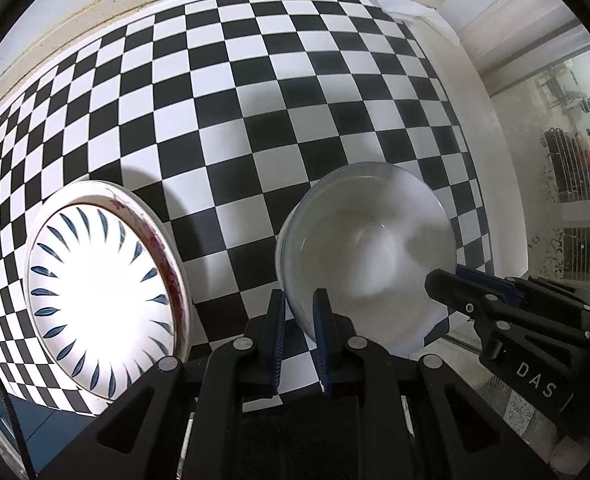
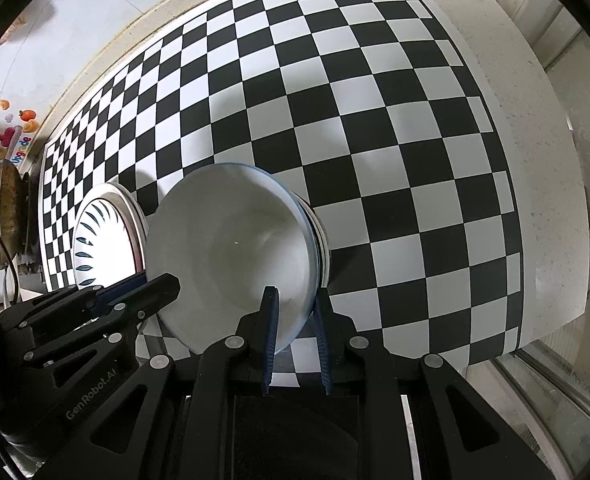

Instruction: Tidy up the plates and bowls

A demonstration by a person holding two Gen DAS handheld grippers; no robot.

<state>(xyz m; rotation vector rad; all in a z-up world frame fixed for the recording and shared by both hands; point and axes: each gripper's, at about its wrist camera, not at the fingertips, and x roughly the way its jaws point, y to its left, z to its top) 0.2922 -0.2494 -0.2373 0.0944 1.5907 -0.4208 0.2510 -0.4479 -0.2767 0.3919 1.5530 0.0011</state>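
Both grippers point steeply down over a black-and-white checkered cloth (image 1: 255, 128) that covers the table. In the left wrist view, the left gripper (image 1: 299, 320) is clenched on the near rim of a pale bowl (image 1: 371, 248), one pad outside the wall and one inside; the bowl sits at about four o'clock from the middle of that view. At about eight o'clock lies a plate with blue leaf marks (image 1: 103, 300), stacked on a larger plate with a reddish patterned rim (image 1: 167, 256); the stack is beside the bowl but apart from it, with checkered cloth between them. The right gripper (image 1: 455, 280) comes in at about four o'clock and meets the bowl's rim on its far side. In the right wrist view, the right gripper (image 2: 295, 320) straddles the bowl's rim (image 2: 231, 248) at about six o'clock, its jaws a little apart with the wall between the pads; whether both pads press on it I cannot tell. The bowl seems to sit on other white dishes (image 2: 322, 240), edges showing at three o'clock of it. The left gripper (image 2: 143, 292) holds the rim at eight o'clock.
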